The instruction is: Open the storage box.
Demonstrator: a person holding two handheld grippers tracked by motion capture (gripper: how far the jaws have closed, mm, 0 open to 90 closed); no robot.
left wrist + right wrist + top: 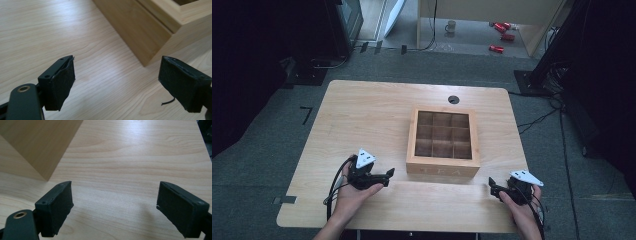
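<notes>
Hidden: I could not see into the wooden box [443,142] from either gripper view; the left gripper view cut it off at the top right, and the right gripper view gave me only one plain side wall [40,145] and a lower corner.
Hard to read: faint letters on the box's near face [443,170] looked like "TEA" in the high view, but I would not swear to it. The floor clutter beyond the desk, a mug [451,26] and some red items [502,35], was too small to make out further.
Box: it sat right of the desk's centre, nearer the right edge, with nine open compartments that looked bare.
Left gripper: I saw the left gripper [388,176] near the near edge, left of the box's near-left corner, jaws spread wide with nothing between them; its fingers [60,85] hung over bare wood.
Right gripper: the right gripper [493,189] sat at the near-right corner of the desk, jaws likewise spread and holding nothing; its pads [56,208] framed bare wood.
Open room: the desk [362,120] lay bare along its left half and across the strip at the near edge between the two grippers.
View difference: the high view alone showed me the cable hole [453,99] near the far edge and the box's grid.
</notes>
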